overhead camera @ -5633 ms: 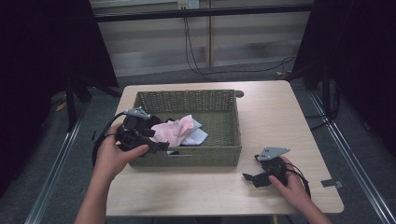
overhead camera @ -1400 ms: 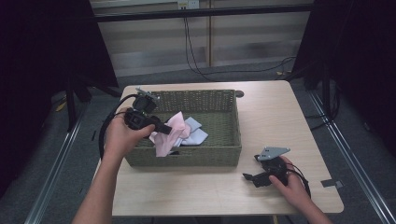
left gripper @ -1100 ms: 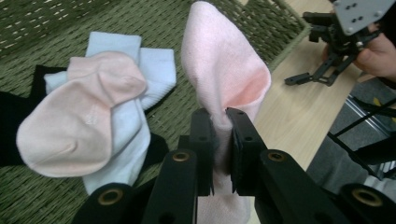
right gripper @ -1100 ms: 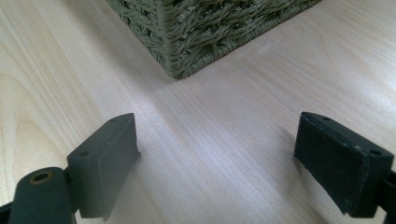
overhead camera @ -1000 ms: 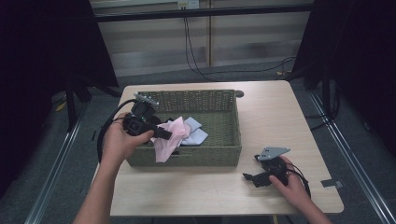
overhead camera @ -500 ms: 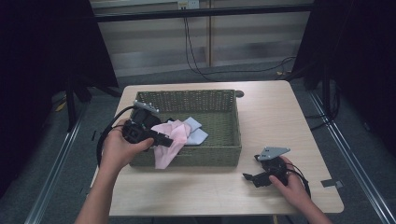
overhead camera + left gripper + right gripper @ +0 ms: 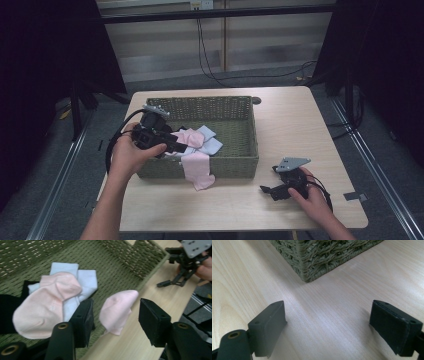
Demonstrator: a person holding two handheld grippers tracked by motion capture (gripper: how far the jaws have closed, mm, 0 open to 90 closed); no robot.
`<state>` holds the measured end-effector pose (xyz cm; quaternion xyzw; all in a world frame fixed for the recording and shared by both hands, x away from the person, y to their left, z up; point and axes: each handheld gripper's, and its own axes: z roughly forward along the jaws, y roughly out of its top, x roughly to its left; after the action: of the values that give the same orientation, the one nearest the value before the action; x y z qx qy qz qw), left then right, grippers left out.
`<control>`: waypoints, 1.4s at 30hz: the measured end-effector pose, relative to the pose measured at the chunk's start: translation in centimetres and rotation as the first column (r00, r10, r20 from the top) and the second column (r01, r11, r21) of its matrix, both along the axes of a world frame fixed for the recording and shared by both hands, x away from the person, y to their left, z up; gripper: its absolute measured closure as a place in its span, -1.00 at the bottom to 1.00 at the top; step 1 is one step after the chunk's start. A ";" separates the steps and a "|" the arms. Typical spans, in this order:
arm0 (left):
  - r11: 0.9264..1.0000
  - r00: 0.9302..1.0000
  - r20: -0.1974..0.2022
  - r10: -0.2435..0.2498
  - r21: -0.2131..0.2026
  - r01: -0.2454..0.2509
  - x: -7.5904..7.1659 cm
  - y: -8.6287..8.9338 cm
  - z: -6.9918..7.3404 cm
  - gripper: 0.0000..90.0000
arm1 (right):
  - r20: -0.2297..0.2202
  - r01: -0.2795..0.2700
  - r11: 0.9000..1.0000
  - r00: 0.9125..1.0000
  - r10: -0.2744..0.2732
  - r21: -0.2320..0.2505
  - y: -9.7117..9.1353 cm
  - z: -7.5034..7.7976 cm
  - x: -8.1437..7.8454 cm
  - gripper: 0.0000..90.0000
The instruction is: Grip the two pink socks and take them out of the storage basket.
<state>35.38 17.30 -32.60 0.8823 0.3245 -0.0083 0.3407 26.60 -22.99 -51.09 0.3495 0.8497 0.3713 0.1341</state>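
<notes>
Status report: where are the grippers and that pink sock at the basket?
Left gripper just opening, pink sock released, draped over woven green basket's front rim. Right gripper open, resting on wooden table. Nothing in the way.

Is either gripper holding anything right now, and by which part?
Nothing is held. The left gripper has just been opening; the pink sock lies loose between its jaws. The right gripper is open.

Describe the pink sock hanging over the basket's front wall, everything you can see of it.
The pink sock is pale pink, soft knit fabric, limp and slightly creased. It drapes over the front rim of the woven basket: its upper part lies inside by the other socks, and its rounded end hangs down the outer wall to the table. In the left gripper view it sits between the left gripper's fingers, which have just been opening and do not press on it.
</notes>
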 end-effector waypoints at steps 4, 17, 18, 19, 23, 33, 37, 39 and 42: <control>1.000 1.000 0.012 -0.016 0.017 0.016 0.0 -0.3 -0.4 0.02 | 0.000 0.000 1.000 1.000 0.000 0.000 0.0 0.0 0.0 -0.72; 0.993 0.995 -0.037 -0.088 0.074 0.091 1.1 -2.1 -4.7 0.18 | 0.000 0.001 1.000 1.000 -0.001 0.000 0.0 0.0 0.0 -0.72; 0.994 0.994 -0.055 -0.091 0.060 0.094 1.1 -2.2 -4.7 0.26 | 0.000 0.000 1.000 1.000 0.000 0.000 0.0 0.0 0.0 -0.72; 0.993 0.992 -0.066 -0.104 0.050 0.107 1.1 -2.3 -4.6 0.43 | 0.000 0.000 1.000 1.000 0.000 0.000 0.0 0.0 0.0 -0.72; 0.990 0.992 -0.064 -0.110 0.078 0.114 0.8 -2.7 -3.8 0.79 | 0.000 0.000 1.000 1.000 0.000 0.000 0.0 0.0 0.0 -0.72; 0.991 0.992 -0.086 -0.097 0.086 0.104 0.6 -2.9 -3.5 1.00 | 0.000 0.000 1.000 1.000 0.000 0.000 0.0 0.0 0.0 -0.72; 0.992 0.992 -0.081 -0.100 0.070 0.105 0.4 -2.7 -2.8 1.00 | -0.003 0.002 1.000 1.000 -0.002 0.000 0.0 0.0 0.0 -0.72; 0.992 0.992 -0.081 -0.099 0.069 0.104 0.4 -2.6 -2.6 1.00 | -0.001 0.000 1.000 1.000 0.000 0.001 0.0 0.0 0.0 -0.72; 0.992 0.991 -0.086 -0.105 0.059 0.110 0.3 -2.4 -2.4 1.00 | -0.001 0.001 1.000 1.000 -0.001 0.000 0.0 0.0 0.0 -0.72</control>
<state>35.66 14.93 -34.99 0.9079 0.2902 -0.0527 0.2980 26.60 -22.99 -51.09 0.3499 0.8496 0.3713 0.1338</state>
